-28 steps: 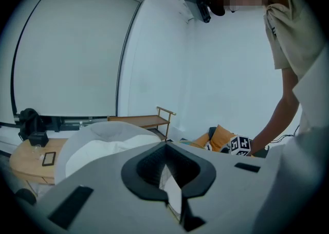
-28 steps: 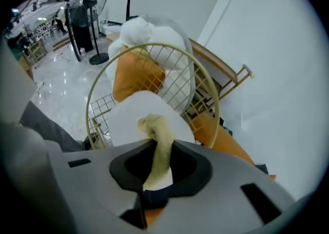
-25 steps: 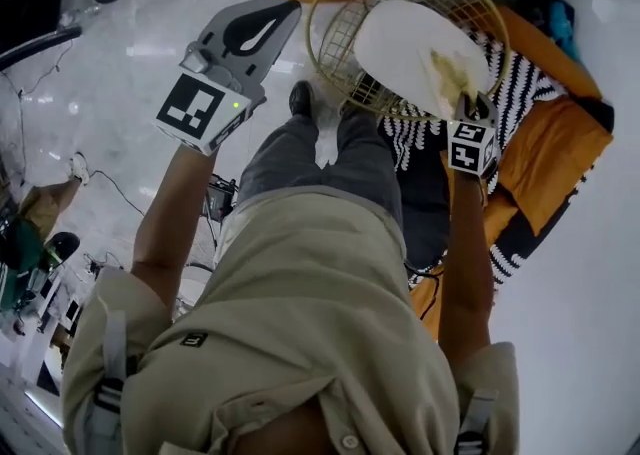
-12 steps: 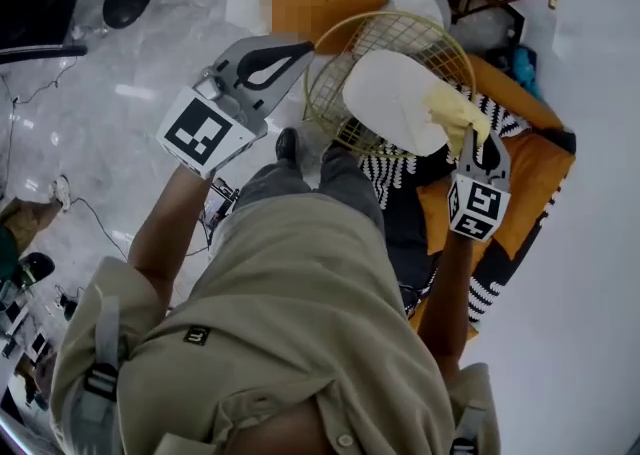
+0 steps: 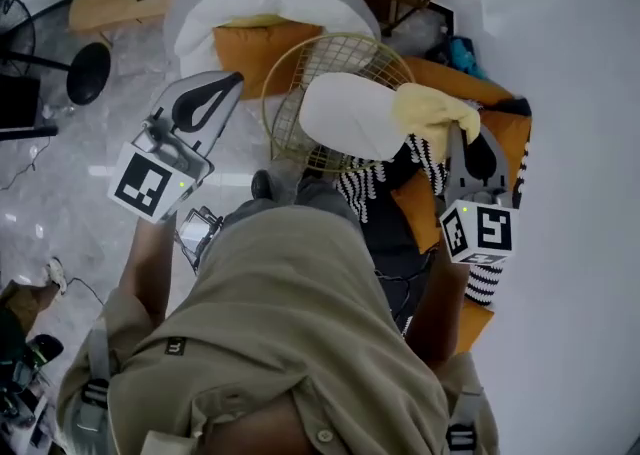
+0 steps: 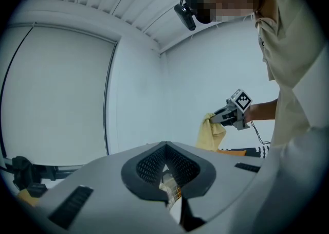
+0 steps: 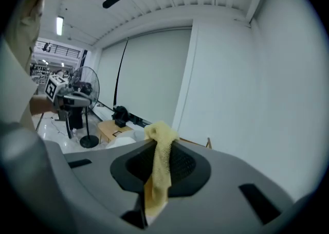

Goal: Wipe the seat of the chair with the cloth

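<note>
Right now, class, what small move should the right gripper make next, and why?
Probably lower the right gripper toward the white seat: it is shut on the yellow cloth, which hangs in air, apparently off the seat.

Head view looks steeply down; both gripper views, roughly level, share the cloth.
</note>
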